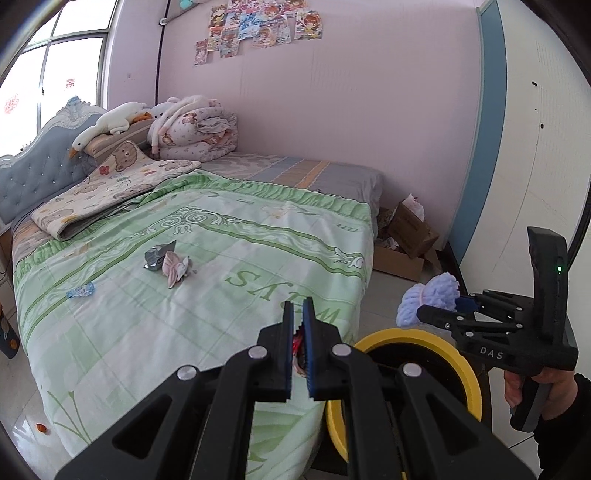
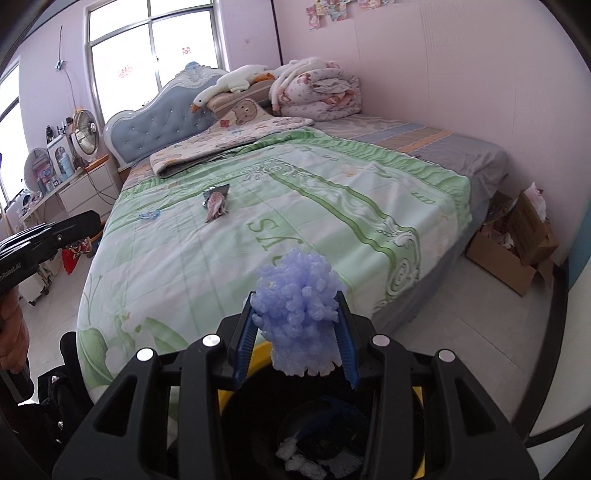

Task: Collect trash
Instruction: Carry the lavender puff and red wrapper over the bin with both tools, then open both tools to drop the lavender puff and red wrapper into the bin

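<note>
Wrappers (image 1: 168, 263) on bed (image 1: 229, 236)

Location: a bedroom in a home. Indicators: a bed (image 2: 332, 206) with a tufted blue headboard (image 2: 162, 122), a folded quilt (image 2: 317, 92), a goose plush toy (image 2: 232, 86), cartoon posters (image 1: 255, 26) on the pink wall, and a cluttered dresser (image 2: 74, 184) below the window (image 2: 155, 48).

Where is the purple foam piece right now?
The purple foam piece sits clamped in the right gripper, directly above the yellow-rimmed bin at the foot of the bed.
</note>
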